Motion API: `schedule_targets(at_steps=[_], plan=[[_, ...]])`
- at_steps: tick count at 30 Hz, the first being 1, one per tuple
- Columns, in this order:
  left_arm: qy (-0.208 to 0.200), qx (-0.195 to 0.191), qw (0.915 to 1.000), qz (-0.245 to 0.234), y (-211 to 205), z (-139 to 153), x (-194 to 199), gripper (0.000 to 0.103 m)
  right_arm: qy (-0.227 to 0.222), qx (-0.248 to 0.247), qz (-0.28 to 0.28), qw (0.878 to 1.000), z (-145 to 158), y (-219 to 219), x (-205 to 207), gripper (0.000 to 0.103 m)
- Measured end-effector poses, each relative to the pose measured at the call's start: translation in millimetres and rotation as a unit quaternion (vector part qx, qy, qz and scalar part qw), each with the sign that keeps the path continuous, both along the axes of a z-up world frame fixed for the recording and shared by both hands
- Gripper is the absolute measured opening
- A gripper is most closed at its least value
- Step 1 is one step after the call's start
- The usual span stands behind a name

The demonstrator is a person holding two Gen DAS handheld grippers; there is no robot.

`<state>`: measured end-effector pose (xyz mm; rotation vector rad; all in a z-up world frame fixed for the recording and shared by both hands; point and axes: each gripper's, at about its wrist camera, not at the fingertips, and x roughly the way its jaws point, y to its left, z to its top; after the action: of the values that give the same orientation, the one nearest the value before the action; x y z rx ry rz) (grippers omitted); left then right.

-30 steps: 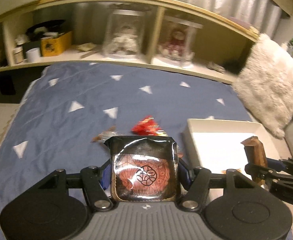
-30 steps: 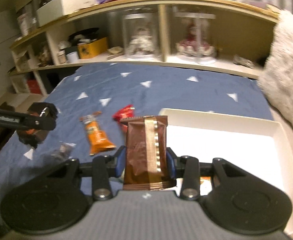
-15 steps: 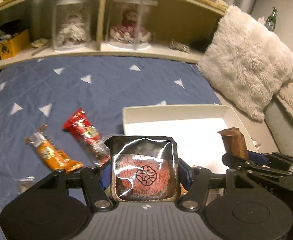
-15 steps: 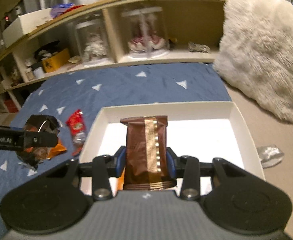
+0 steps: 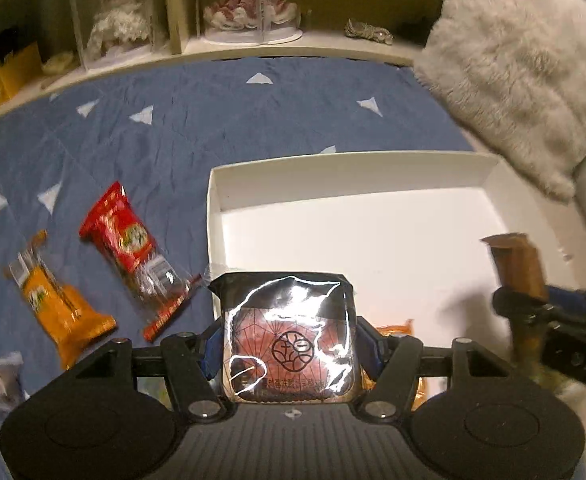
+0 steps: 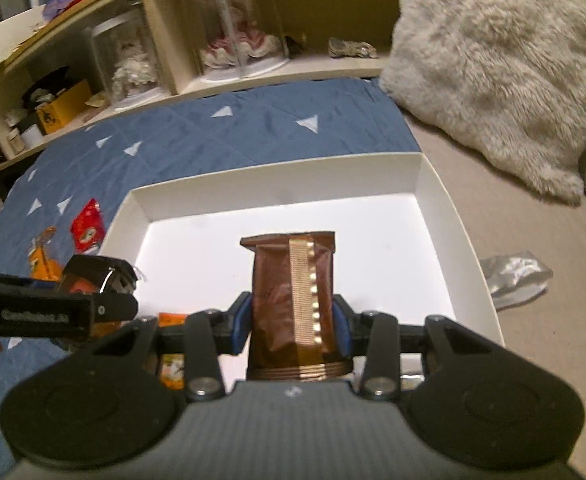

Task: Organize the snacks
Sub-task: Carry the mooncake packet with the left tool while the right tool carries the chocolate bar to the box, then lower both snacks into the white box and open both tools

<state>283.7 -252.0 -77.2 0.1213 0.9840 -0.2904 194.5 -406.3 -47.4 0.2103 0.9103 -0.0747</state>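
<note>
My left gripper is shut on a glossy black snack packet with a red round cake inside, held over the near left edge of the white box. My right gripper is shut on a brown snack packet with a gold seam, held upright above the box's white floor. Each view shows the other gripper from the side: the right one at the right edge, the left one at the left. An orange wrapper peeks out in the box behind the left fingers.
On the blue triangle-patterned cover left of the box lie a red packet, an orange packet and a small clear one. A silver wrapper lies right of the box. A fluffy cushion and shelves stand behind.
Both grippers have swung right and downward with their packets, from over the blue cover to over the white box, which now looks closer and larger. Both grips are unchanged.
</note>
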Motion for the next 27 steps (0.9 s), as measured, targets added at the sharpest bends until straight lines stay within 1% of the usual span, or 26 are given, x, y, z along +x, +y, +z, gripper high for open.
schedule_targets(at_steps=[4, 6, 7, 9, 11, 15, 20, 24, 26, 27], plan=[[-0.017, 0.047, 0.9985, -0.022, -15, -10, 1, 0.065, 0.01, -0.004, -0.008, 1.0, -6, -5, 7, 0.047], [-0.021, 0.062, 0.9973, -0.033, -22, -15, 1, 0.065, 0.013, -0.006, -0.01, 1.0, -8, -5, 11, 0.047], [-0.018, 0.057, 0.9977, -0.032, -23, -19, 2, 0.065, 0.015, -0.006, -0.01, 1.0, -10, -5, 12, 0.047], [-0.003, 0.02, 0.9995, -0.026, -21, -23, 6, 0.065, 0.02, -0.006, -0.008, 1.0, -13, -5, 15, 0.047], [0.004, -0.006, 0.9998, -0.017, -19, -25, 8, 0.065, 0.024, -0.005, -0.005, 1.0, -16, -5, 18, 0.047], [0.016, -0.034, 0.9993, -0.006, -16, -25, 13, 0.065, 0.03, 0.005, -0.004, 1.0, -24, -8, 25, 0.047], [-0.008, -0.021, 0.9997, -0.004, -14, -21, 18, 0.065, 0.023, 0.029, -0.001, 0.999, -26, -10, 29, 0.047], [-0.018, -0.022, 0.9996, -0.007, -10, -16, 21, 0.065, 0.024, 0.035, 0.002, 0.999, -29, -6, 34, 0.048], [-0.019, -0.014, 0.9997, -0.011, -10, -16, 22, 0.067, 0.025, 0.035, 0.009, 0.999, -30, -3, 35, 0.049], [-0.021, -0.011, 0.9996, -0.012, -10, -15, 22, 0.074, 0.025, 0.032, 0.009, 0.999, -30, -2, 36, 0.053]])
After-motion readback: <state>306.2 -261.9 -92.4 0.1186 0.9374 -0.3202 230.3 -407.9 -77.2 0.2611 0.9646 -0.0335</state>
